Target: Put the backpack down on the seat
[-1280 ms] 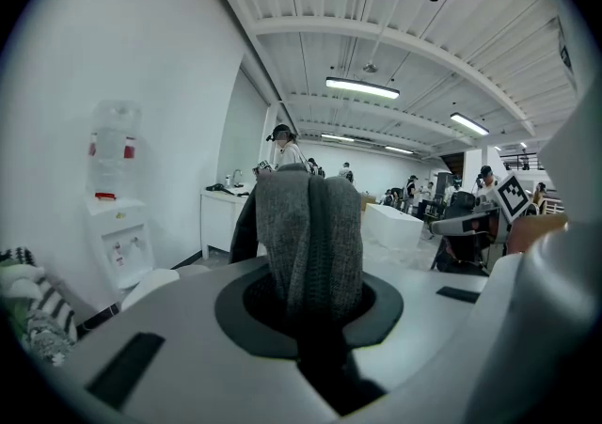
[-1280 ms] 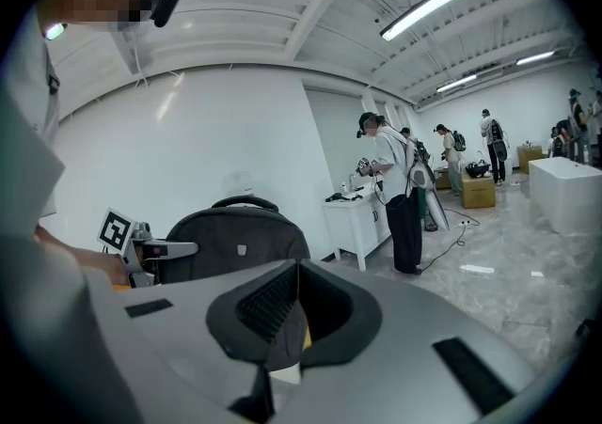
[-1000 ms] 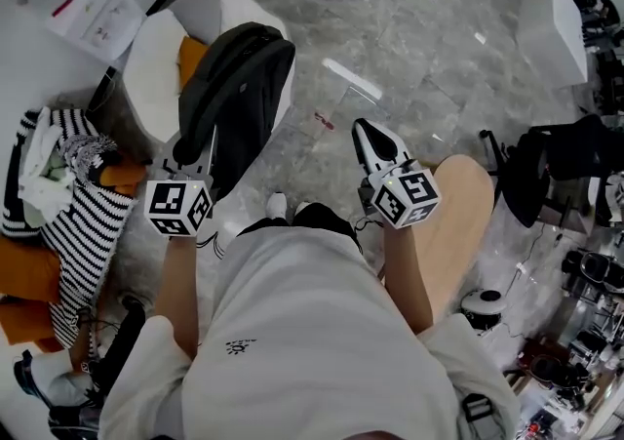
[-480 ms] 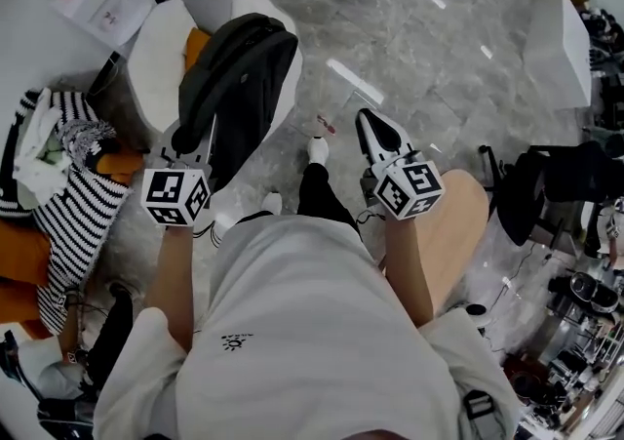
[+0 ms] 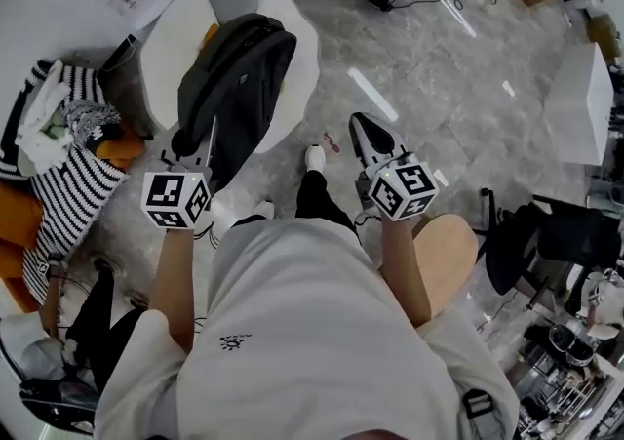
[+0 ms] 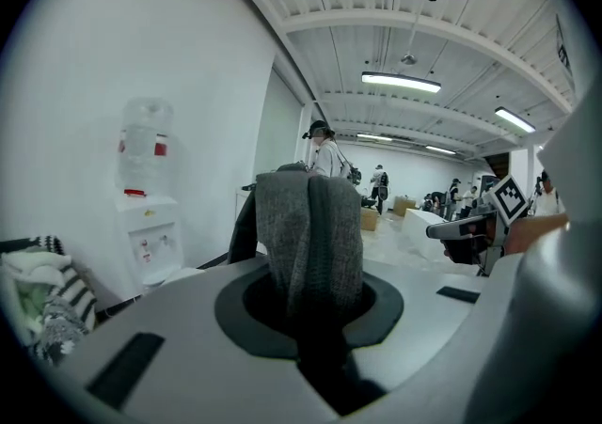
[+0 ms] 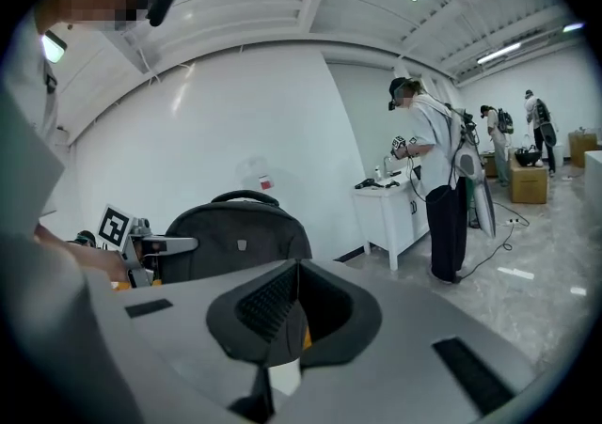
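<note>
A dark grey backpack (image 5: 234, 77) hangs upright in front of me, over a round white seat (image 5: 171, 38) with an orange cushion (image 5: 210, 33). I cannot tell whether it rests on the seat. My left gripper (image 5: 193, 143) is at the backpack's near lower side, shut on its grey strap (image 6: 310, 234), which runs up between the jaws. In the right gripper view the backpack (image 7: 235, 239) shows with the left gripper (image 7: 160, 245) beside it. My right gripper (image 5: 366, 131) is off to the right over the floor, shut, with nothing in it.
Striped clothes (image 5: 73, 194) are piled on the left by the wall. A round wooden stool (image 5: 444, 253) and a black chair (image 5: 546, 233) stand at the right, with a white table (image 5: 580, 101) beyond. A water dispenser (image 6: 146, 187) is against the wall. A person (image 7: 437, 178) stands at a white desk.
I have stepped toward the seat. Both grippers moved forward with me, and the backpack now hangs over more of the white seat. The left grip on the strap is unchanged.
</note>
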`<action>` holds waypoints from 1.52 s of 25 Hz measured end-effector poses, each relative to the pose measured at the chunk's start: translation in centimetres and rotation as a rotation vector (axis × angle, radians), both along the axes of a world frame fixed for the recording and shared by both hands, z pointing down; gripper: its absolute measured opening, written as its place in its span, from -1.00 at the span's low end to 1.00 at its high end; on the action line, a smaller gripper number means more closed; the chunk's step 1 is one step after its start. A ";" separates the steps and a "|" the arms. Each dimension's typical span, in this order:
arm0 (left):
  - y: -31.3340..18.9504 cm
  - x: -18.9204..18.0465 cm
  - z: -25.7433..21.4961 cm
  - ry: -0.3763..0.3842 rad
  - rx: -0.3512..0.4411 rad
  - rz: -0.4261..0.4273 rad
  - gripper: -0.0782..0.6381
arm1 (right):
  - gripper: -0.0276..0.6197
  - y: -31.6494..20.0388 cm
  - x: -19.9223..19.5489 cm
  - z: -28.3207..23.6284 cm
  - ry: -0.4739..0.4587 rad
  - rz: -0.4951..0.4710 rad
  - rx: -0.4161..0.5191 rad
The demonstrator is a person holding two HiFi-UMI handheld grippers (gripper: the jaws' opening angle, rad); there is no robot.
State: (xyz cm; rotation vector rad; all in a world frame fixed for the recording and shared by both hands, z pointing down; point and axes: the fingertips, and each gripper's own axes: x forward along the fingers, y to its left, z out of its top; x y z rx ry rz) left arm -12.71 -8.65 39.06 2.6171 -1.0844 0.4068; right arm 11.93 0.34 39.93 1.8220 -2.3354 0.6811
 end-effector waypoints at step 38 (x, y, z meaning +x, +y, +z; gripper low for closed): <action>-11.7 8.1 11.3 0.030 -0.169 -0.350 -0.59 | -0.84 -20.9 -0.4 13.6 -0.047 -0.596 -0.171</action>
